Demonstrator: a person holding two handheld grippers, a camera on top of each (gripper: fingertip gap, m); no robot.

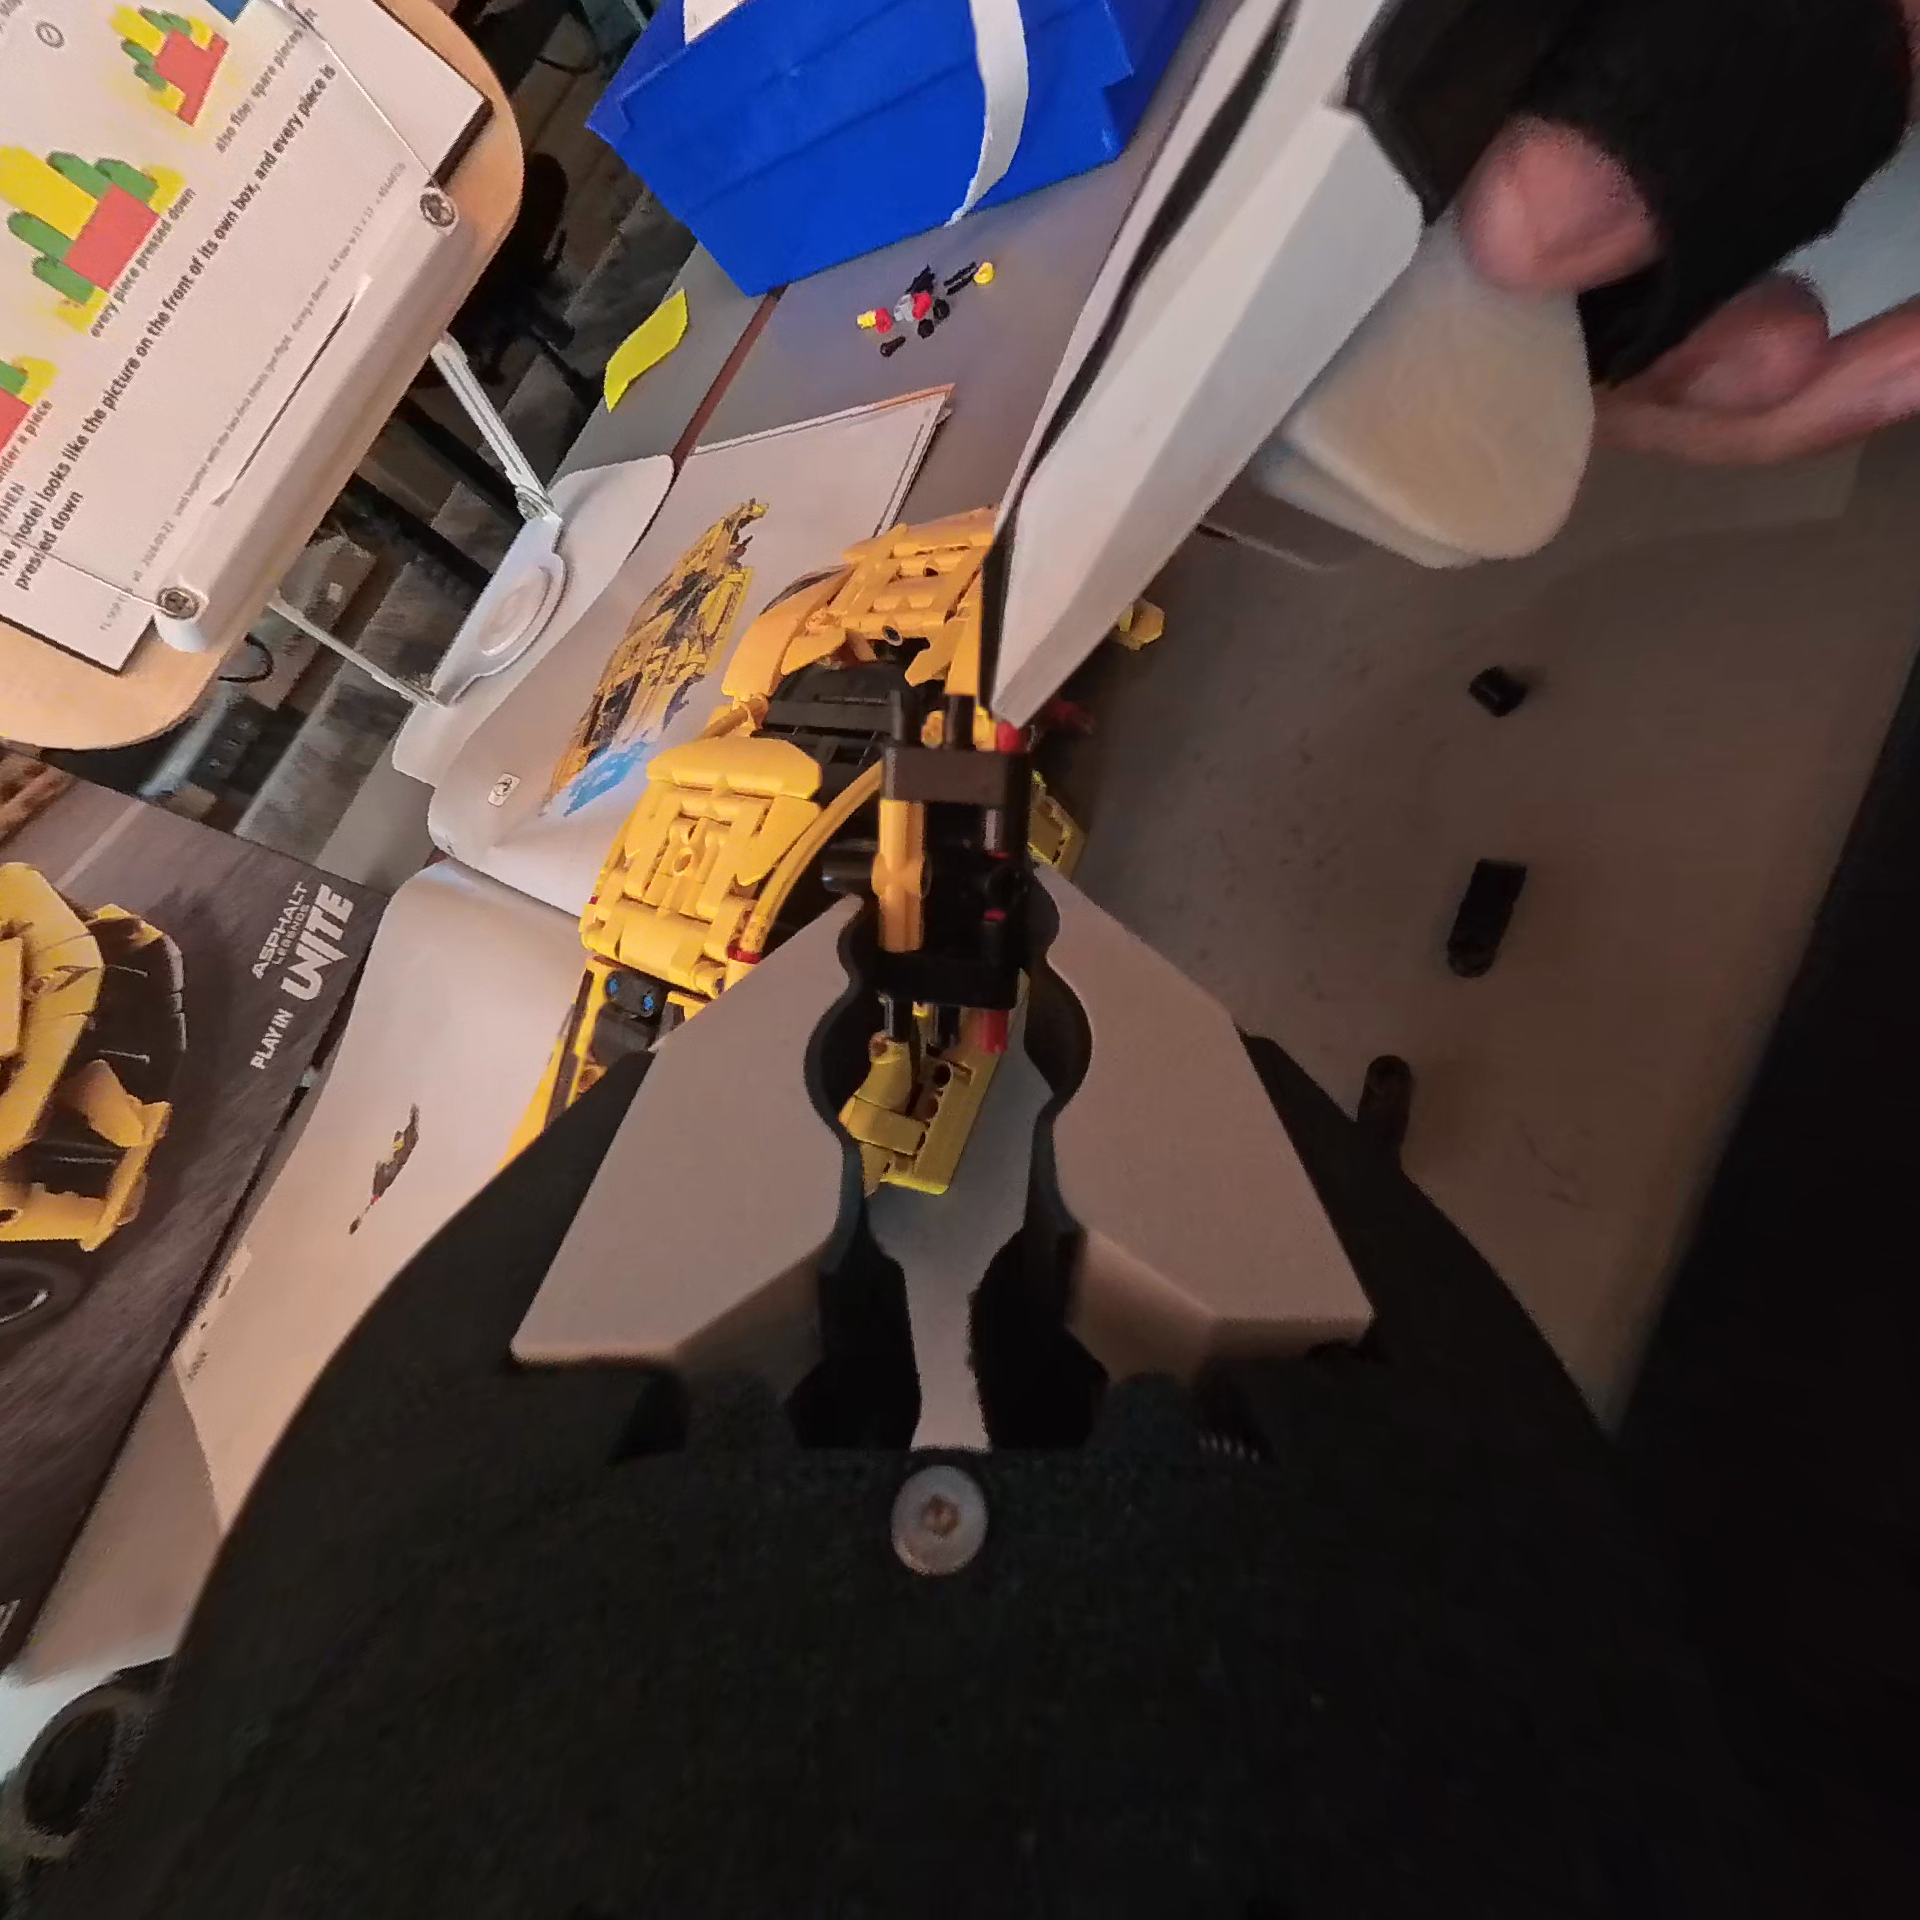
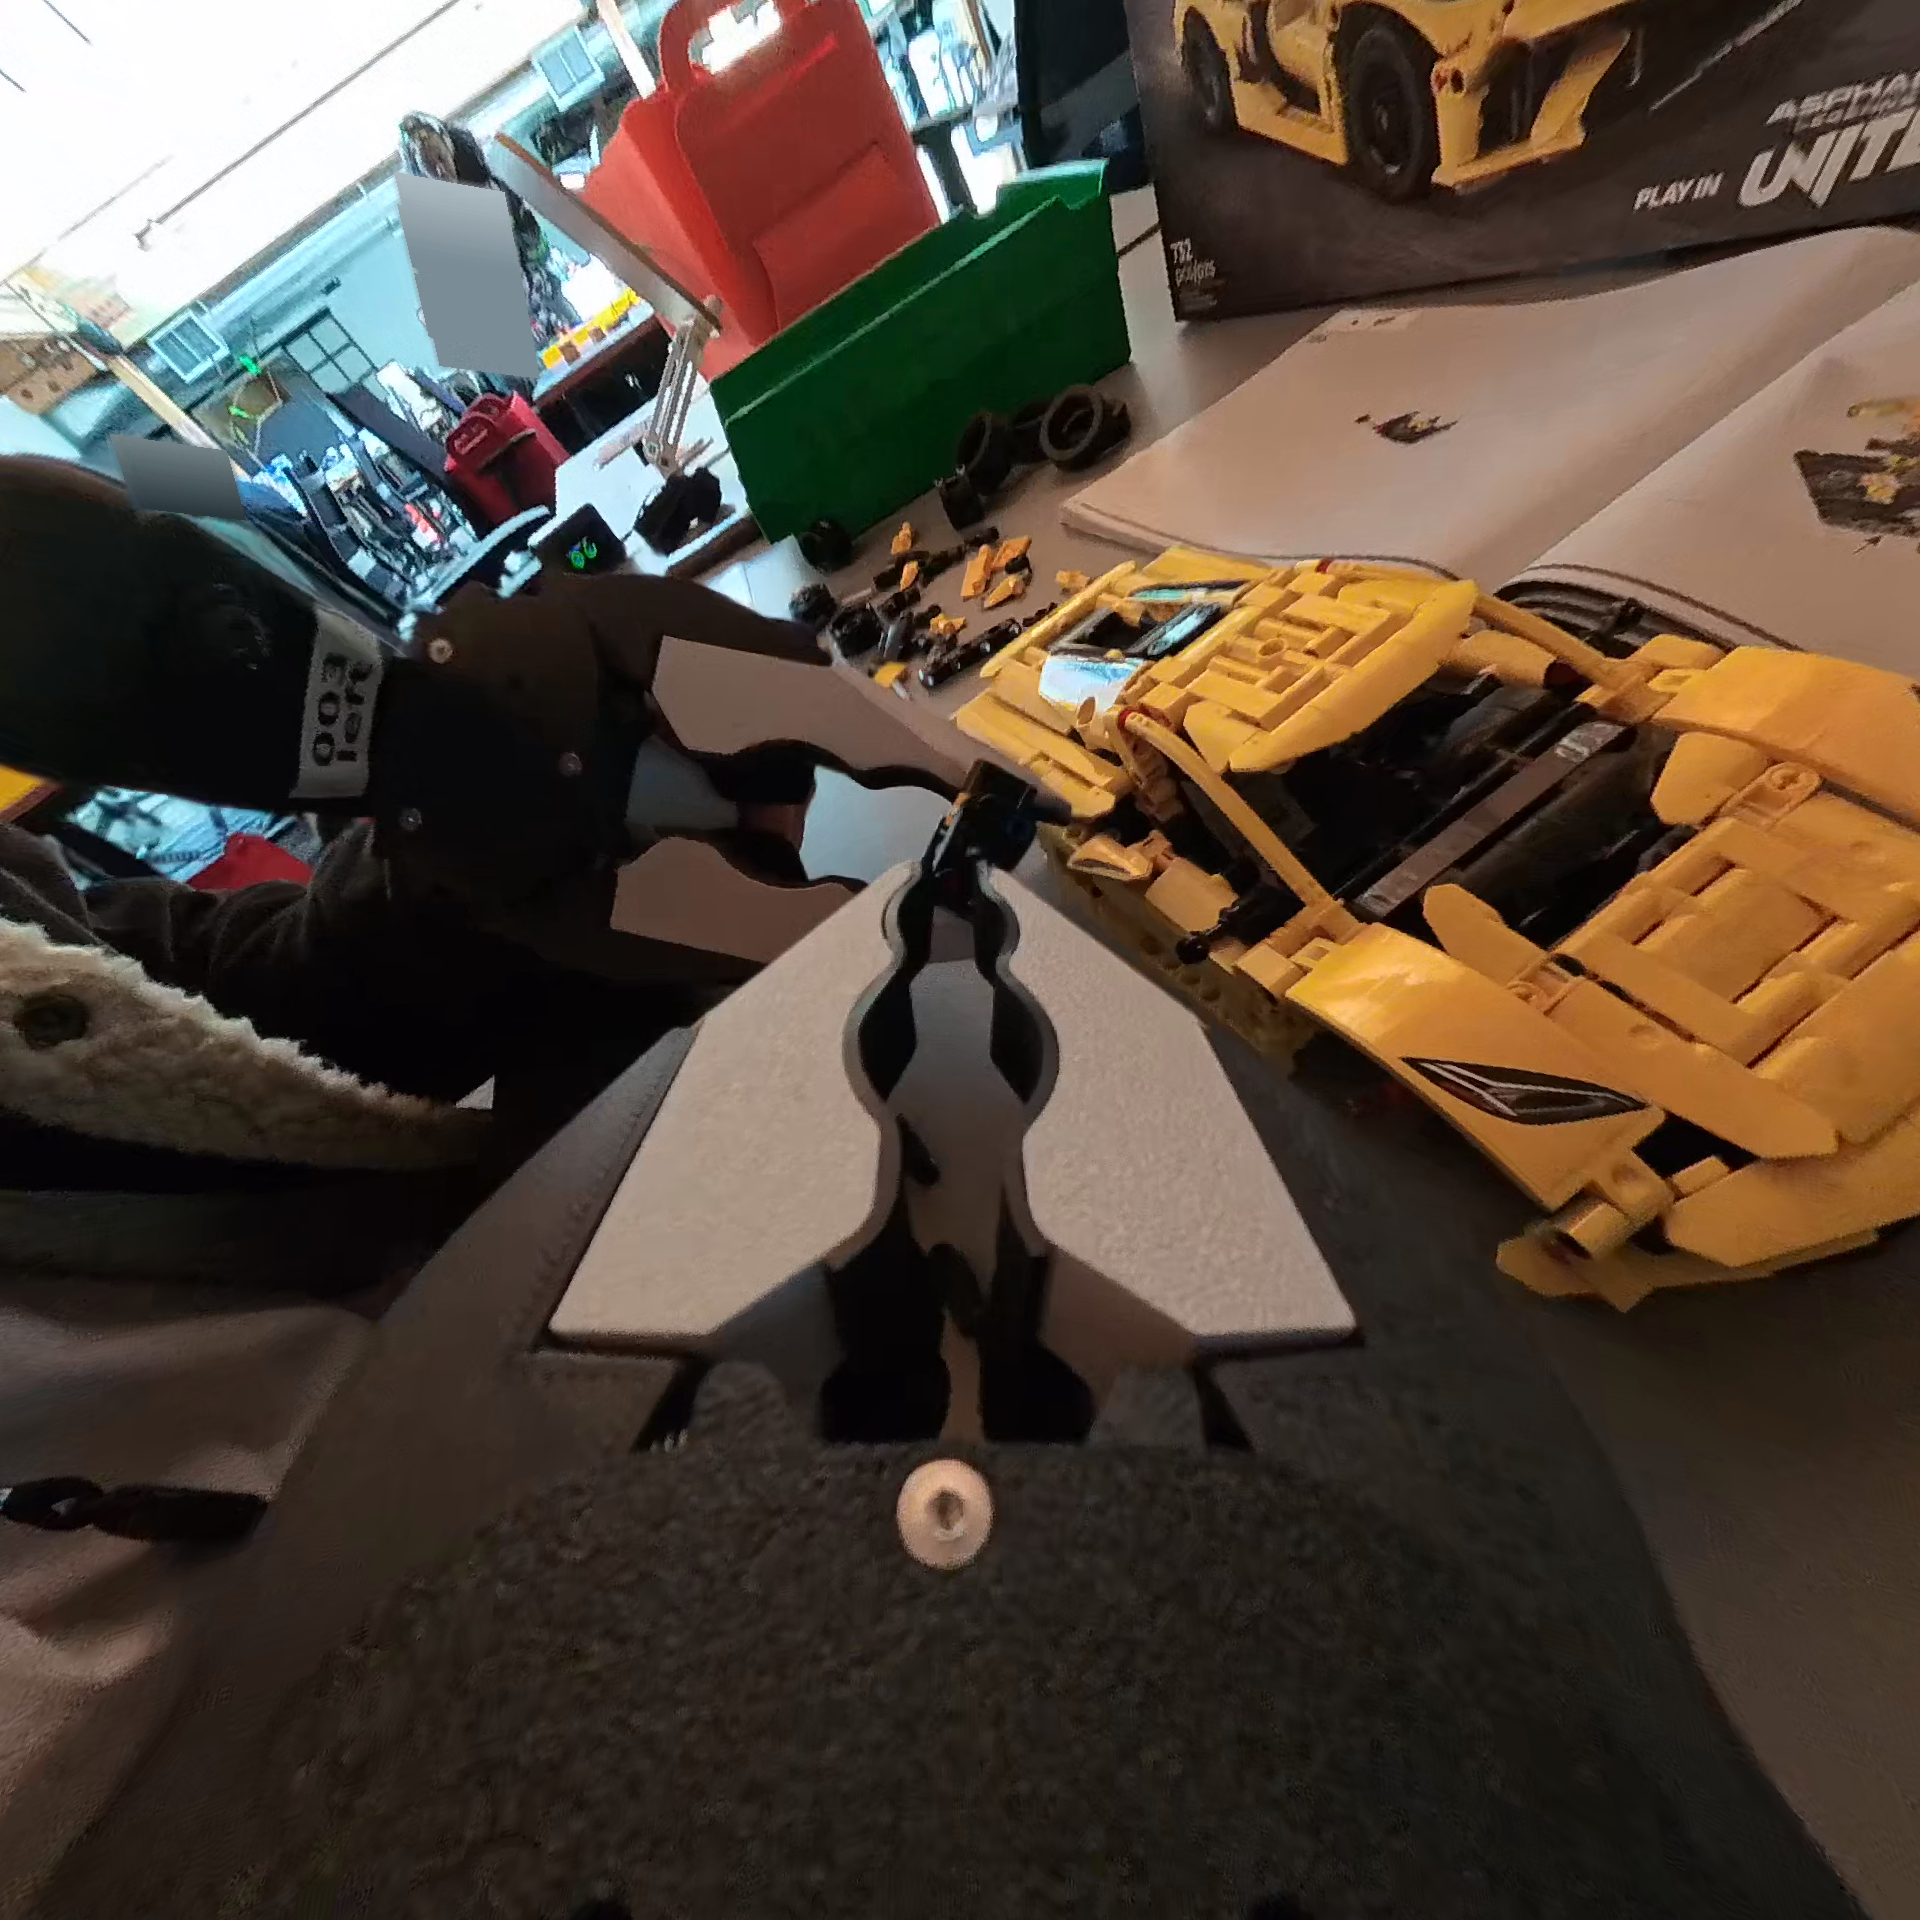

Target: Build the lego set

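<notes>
Both our grippers, left (image 1: 940,935) and right (image 2: 951,883), pinch one small black-and-yellow subassembly (image 1: 951,862) beside the yellow car (image 2: 1455,883) on the grey table (image 1: 1299,831); printed set box (image 2: 1558,135) and instruction booklet (image 2: 1455,436) lie beyond, cluttered workshop behind.

Grey-fingered black hand-held gripper (image 1: 940,925), silver screw (image 1: 938,1522), black glove (image 1: 1704,135), fleece-lined jacket (image 2: 187,1049)
</notes>
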